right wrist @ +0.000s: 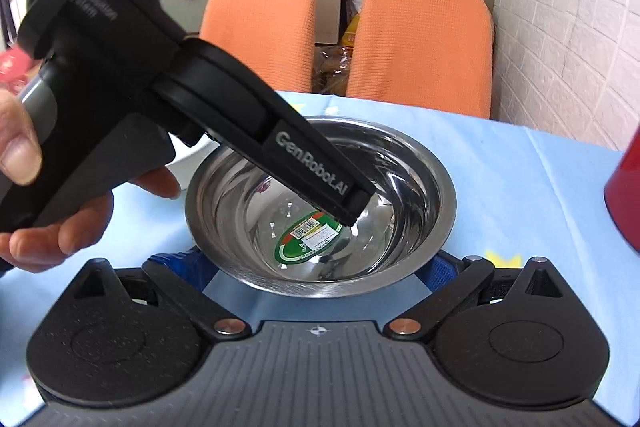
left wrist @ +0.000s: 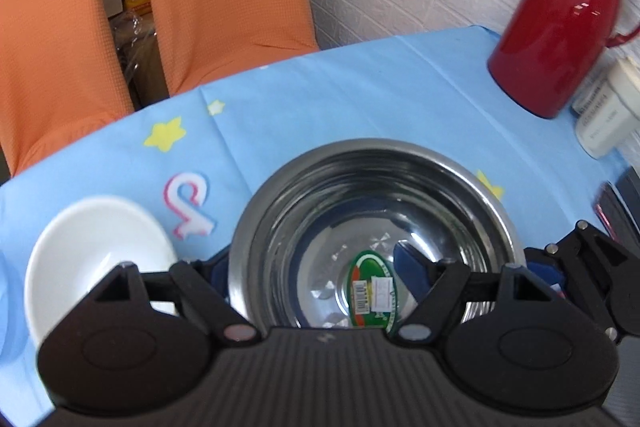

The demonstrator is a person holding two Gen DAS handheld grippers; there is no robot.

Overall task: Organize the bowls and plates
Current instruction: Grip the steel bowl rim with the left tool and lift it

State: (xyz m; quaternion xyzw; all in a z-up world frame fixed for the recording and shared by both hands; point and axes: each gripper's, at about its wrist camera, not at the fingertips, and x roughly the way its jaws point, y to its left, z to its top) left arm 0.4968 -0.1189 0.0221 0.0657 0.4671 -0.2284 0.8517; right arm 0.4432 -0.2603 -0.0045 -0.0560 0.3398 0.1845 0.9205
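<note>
The left gripper (left wrist: 316,267), angled down, straddles the near rim of the round steel bowl (left wrist: 376,227), fingers spread. The right gripper (right wrist: 320,263) likewise brackets it, open. A white ceramic bowl (left wrist: 96,251) lies beside; the blue star-patterned tablecloth (left wrist: 340,99) beyond runs bare to its edge.

Black left gripper (right wrist: 352,207) with grey handle, white "GenRobot.AI" lettering, blue finger pads, silver pivot pins.

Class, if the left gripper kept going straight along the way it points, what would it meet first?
Probably the inside of the steel bowl: the left gripper already reaches into it, near the green sticker. Depth is unclear.
</note>
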